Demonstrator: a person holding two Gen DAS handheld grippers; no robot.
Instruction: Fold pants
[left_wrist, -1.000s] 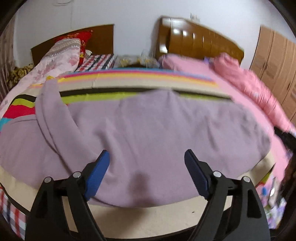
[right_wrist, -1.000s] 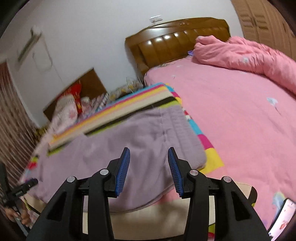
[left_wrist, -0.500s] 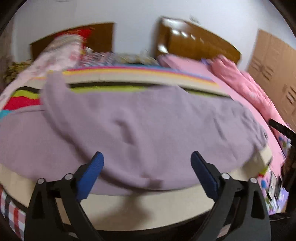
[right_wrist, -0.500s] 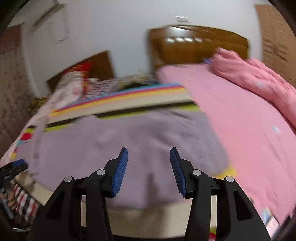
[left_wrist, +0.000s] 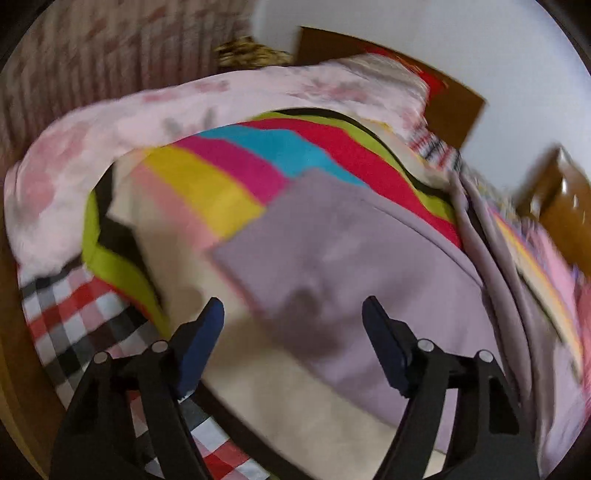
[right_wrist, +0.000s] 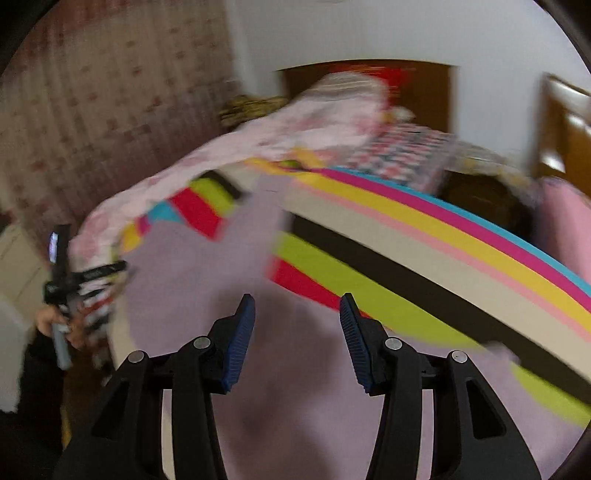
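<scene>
Both claws hang empty over the lilac pants (left_wrist: 354, 258) spread on the striped blanket (left_wrist: 229, 184). The left gripper (left_wrist: 293, 319), its jaws just narrowing, gapes above the leg end; the right gripper (right_wrist: 297, 314) stands half-open over mid-fabric.

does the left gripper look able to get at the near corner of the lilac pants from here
Probably yes: the left gripper stands open and empty, the lilac pants corner lies flat between its fingers' line, nothing covering it.
</scene>
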